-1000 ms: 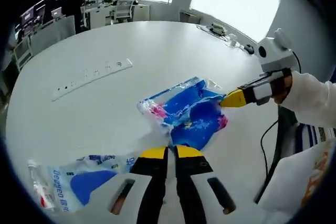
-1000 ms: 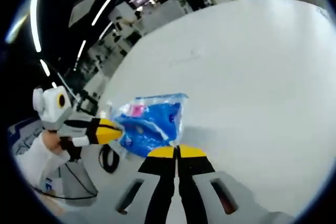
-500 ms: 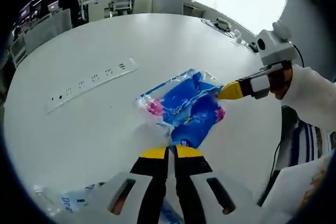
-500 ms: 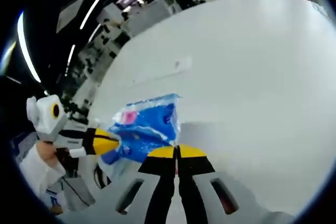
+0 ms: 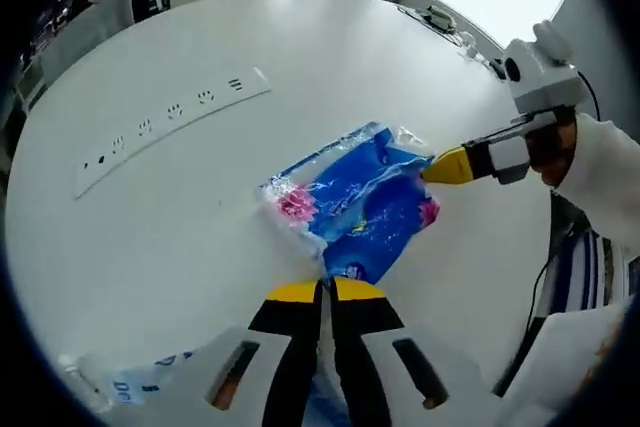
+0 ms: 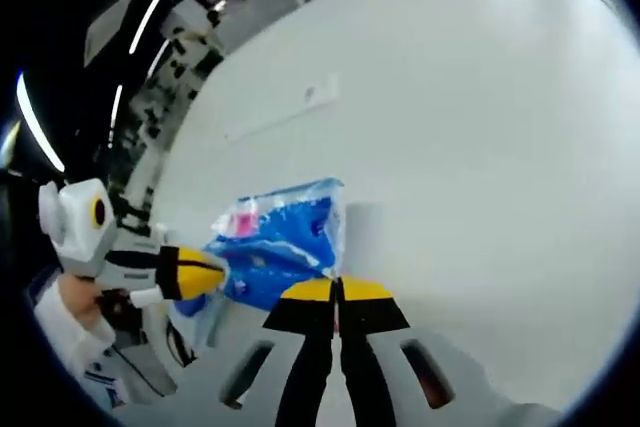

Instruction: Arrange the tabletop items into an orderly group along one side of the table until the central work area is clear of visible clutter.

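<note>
Both grippers – left gripper (image 5: 327, 290), right gripper (image 6: 337, 291) – still pinch blue pkg (image 5: 352, 210); lifted higher, frame center – table (image 5: 180, 207) clearing.

Since a second ago the blue plastic packet (image 5: 352, 209), pinched between the left gripper (image 5: 327, 290) and the right gripper (image 6: 336, 290), has been carried higher off the white table (image 5: 180, 207), which now lies farther below both tools. Ahead of the left gripper the packet has spread flatter, its pink corner turned more toward the tool. The printed white bag (image 5: 150, 387) beside the left gripper's own jaws has slid almost out past the lower edge, only a strip left showing.
</note>
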Demonstrator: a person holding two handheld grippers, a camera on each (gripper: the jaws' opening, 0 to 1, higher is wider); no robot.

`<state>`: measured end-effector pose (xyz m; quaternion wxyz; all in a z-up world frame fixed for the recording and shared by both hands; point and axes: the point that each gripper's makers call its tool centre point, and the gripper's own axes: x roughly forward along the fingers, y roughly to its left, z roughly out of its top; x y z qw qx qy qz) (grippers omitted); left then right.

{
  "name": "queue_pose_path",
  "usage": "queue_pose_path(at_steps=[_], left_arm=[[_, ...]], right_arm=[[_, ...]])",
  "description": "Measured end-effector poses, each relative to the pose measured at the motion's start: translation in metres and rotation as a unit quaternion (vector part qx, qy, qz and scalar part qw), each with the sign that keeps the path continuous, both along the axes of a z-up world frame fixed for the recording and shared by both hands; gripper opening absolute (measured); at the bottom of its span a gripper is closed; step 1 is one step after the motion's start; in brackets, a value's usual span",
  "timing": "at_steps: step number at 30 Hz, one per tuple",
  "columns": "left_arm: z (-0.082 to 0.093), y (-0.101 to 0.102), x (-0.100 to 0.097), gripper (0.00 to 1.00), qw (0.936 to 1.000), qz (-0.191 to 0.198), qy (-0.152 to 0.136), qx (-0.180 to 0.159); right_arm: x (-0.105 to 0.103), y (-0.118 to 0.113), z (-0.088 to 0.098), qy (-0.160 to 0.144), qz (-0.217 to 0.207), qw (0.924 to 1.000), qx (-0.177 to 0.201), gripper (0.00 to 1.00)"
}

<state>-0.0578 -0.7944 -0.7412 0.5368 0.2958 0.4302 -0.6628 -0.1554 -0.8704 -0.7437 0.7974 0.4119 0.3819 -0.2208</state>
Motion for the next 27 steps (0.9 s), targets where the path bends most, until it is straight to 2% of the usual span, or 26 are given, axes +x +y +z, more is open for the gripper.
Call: queue_pose_path(at_steps=[4, 14, 18, 24, 27], left_arm=[[-0.011, 0.005, -0.002, 0.00, 0.9999, -0.004, 0.004, 0.016], [-0.023, 0.010, -0.004, 0.00, 0.9993, 0.008, 0.019, 0.032], [-0.028, 0.013, -0.003, 0.00, 0.9986, 0.017, 0.020, 0.046], [-0.026, 0.014, -0.003, 0.02, 0.9984, 0.025, 0.024, 0.045], [-0.023, 0.014, 0.000, 0.08, 0.9979, 0.037, 0.021, 0.048]], right_arm=[[-0.003, 0.004, -0.011, 0.006, 0.002, 0.9999, 0.012, 0.00], [-0.002, 0.003, -0.015, -0.005, -0.011, 0.9997, 0.022, 0.00], [0.000, 0.002, -0.016, -0.011, -0.014, 0.9997, 0.019, 0.00], [0.001, 0.002, -0.015, -0.017, -0.010, 0.9997, 0.013, 0.00], [0.005, -0.001, -0.011, -0.043, 0.003, 0.9989, -0.019, 0.01]])
